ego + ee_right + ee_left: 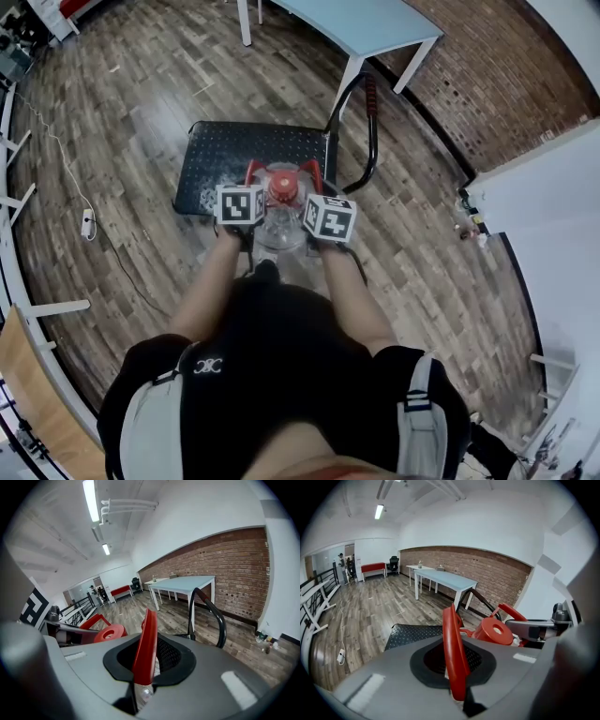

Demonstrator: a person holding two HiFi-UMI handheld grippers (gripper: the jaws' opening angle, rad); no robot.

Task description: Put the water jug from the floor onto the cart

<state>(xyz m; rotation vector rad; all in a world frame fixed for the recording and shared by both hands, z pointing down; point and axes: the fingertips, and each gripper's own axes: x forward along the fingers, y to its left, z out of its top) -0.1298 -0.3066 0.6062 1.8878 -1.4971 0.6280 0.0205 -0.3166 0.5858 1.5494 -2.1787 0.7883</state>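
The water jug (281,225) is clear with a red cap (284,185) and two red handles. It hangs between my two grippers, over the near edge of the black cart platform (234,150). My left gripper (246,197) is shut on the jug's left red handle (453,653), with the cap (494,631) just to its right. My right gripper (317,199) is shut on the other red handle (146,648). The cart's black push handle (370,122) rises at the platform's right side. The jug's lower body is hidden behind my grippers.
A light blue table (366,23) stands beyond the cart beside a brick wall (506,75). A cable with a white adapter (86,223) lies on the wood floor at the left. Small bottles (466,225) sit by the white wall at the right.
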